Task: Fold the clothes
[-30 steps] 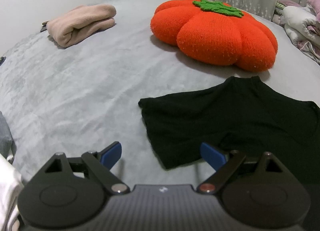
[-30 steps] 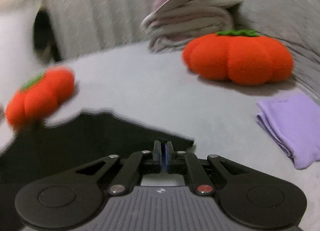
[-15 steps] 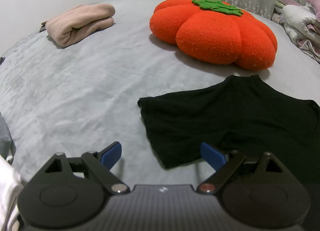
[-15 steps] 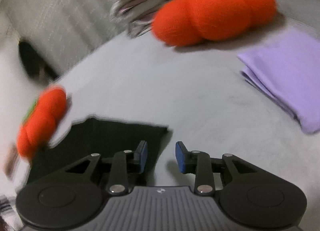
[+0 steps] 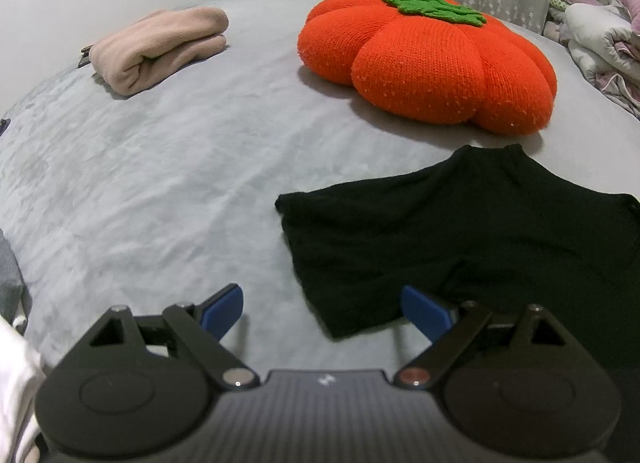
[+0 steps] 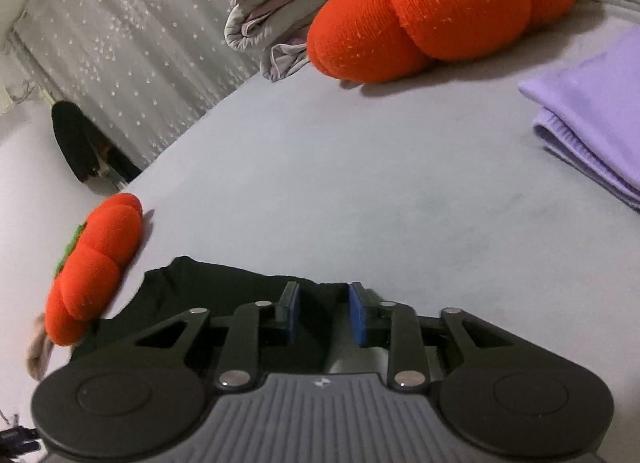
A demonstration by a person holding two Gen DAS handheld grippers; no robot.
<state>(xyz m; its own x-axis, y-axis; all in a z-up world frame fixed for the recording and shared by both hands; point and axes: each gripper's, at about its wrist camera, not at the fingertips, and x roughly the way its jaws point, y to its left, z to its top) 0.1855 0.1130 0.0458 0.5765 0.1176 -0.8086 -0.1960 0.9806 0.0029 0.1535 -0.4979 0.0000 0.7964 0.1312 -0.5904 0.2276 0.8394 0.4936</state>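
Black T-shirt (image 5: 460, 239) flat on bed (image 5: 168, 183); left tongs (image 5: 322, 311) spread wide, right tongs (image 6: 322, 313) parted, both empty. Next: pinch sleeve edge.

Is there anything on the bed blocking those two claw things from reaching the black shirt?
Nothing visible does. The black shirt lies flat right ahead of the open left gripper, and the open right gripper hangs over its edge. The orange pumpkin cushion sits beyond it.

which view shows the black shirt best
The left wrist view: the black shirt lies spread on the grey bed, sleeve and neckline visible. The right wrist view shows only a dark strip behind its gripper.
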